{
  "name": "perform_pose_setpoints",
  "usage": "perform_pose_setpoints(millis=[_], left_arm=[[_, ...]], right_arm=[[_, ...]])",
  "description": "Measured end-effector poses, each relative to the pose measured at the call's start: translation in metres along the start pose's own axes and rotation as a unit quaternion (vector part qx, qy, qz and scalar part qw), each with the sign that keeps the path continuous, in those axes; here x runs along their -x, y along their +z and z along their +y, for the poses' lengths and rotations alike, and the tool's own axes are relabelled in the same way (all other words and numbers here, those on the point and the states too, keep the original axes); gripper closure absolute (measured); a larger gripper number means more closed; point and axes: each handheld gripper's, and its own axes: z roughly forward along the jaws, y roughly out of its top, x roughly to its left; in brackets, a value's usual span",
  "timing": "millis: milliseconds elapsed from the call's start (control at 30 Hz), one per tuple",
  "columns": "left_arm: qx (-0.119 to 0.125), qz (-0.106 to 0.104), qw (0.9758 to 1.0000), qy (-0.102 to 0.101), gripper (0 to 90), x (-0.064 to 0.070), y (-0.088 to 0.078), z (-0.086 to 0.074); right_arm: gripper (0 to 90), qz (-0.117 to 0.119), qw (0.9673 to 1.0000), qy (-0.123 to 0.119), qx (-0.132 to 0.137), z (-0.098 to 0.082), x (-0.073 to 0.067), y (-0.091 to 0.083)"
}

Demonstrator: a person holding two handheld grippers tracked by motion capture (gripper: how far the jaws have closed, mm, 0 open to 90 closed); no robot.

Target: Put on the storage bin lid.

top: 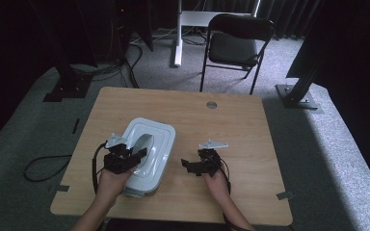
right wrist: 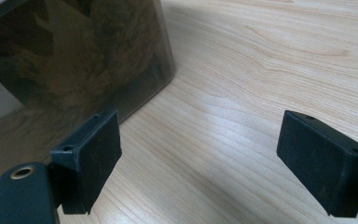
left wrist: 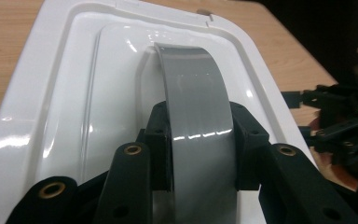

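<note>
- Left tongs (left wrist: 203,154) clamped the grey handle (left wrist: 193,93) of the white lidded box (top: 147,154), its long axis running away from them.
- Box sat on the desk (top: 231,125), toward its left.
- Right tongs (right wrist: 200,158) gaped empty right of the box, nothing between.

left gripper (top: 136,155): clamped, level | right gripper (top: 189,166): jaws apart

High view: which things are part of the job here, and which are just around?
In the job:
- white lidded box
- its grey handle, clamped by the left gripper
- right gripper, jaws open beside the box

Just around:
- black folding chair
- cable on the floor
- table grommet
</note>
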Motion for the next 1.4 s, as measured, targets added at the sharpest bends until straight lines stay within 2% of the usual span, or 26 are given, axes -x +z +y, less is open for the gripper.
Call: perform_pose_setpoints(millis=[100,233,333,433,533,633,667,700,767,833,933,1000,1067,1133,1233,1300,1400], left_arm=[[0.000,0.024,0.9996,0.017,66.1,0.005,0.001,0.000],[0.002,0.030,0.9994,0.017,65.8,0.007,0.001,0.000],[0.008,0.015,0.9997,0.015,64.8,0.004,-0.001,0.000],[0.012,0.003,0.9999,0.011,57.7,0.002,-0.004,0.002],[0.023,-0.009,0.9997,0.007,54.2,-0.002,-0.009,0.006],[0.029,-0.009,0.9995,0.004,49.9,-0.004,-0.013,0.008],[0.033,-0.021,0.9992,0.002,49.9,-0.005,-0.017,0.009],[0.034,-0.023,0.9992,0.001,44.2,-0.005,-0.019,0.009],[0.039,-0.026,0.9989,0.006,43.1,-0.006,-0.023,0.009],[0.040,-0.027,0.9988,0.008,38.4,-0.008,-0.024,0.009],[0.046,-0.031,0.9985,-0.003,33.5,-0.016,-0.028,0.009],[0.051,-0.038,0.9979,0.008,29.2,-0.020,-0.033,0.009],[0.055,-0.037,0.9976,0.019,26.9,-0.021,-0.036,0.009],[0.054,-0.044,0.9972,0.026,18.3,-0.025,-0.039,0.010],[0.063,-0.030,0.9969,0.036,17.7,-0.033,-0.043,0.010],[0.060,-0.025,0.9972,0.037,11.0,-0.040,-0.044,0.010],[0.060,-0.013,0.9974,0.038,6.8,-0.050,-0.047,0.009]], right_arm=[[12.8,0.001,1.0000,-0.005,-0.002,0.000,-0.001,0.000],[12.8,0.002,1.0000,-0.005,-0.004,0.000,-0.001,0.000],[12.8,0.004,1.0000,-0.005,-0.005,0.000,0.000,-0.001],[12.8,0.003,1.0000,-0.006,-0.004,0.000,0.001,-0.003],[12.8,0.002,1.0000,-0.004,-0.003,0.001,0.003,-0.005],[12.8,0.002,1.0000,-0.001,0.000,0.002,0.004,-0.007],[12.8,0.001,1.0000,-0.002,0.002,0.002,0.005,-0.008],[12.8,0.000,1.0000,-0.001,0.006,0.003,0.005,-0.010],[12.8,-0.002,1.0000,-0.001,0.008,0.004,0.006,-0.012],[12.8,-0.002,1.0000,0.000,0.010,0.004,0.007,-0.013],[12.8,-0.005,0.9999,-0.001,0.011,0.004,0.008,-0.016],[12.8,-0.006,0.9999,-0.003,0.011,0.004,0.008,-0.017],[12.8,-0.008,0.9999,-0.005,0.012,0.003,0.010,-0.018],[12.7,-0.011,0.9998,-0.005,0.014,0.003,0.011,-0.019],[12.7,-0.013,0.9997,-0.006,0.018,0.002,0.014,-0.021],[12.8,-0.016,0.9997,-0.006,0.017,0.001,0.014,-0.021],[12.7,-0.015,0.9997,-0.005,0.017,0.001,0.016,-0.022]])
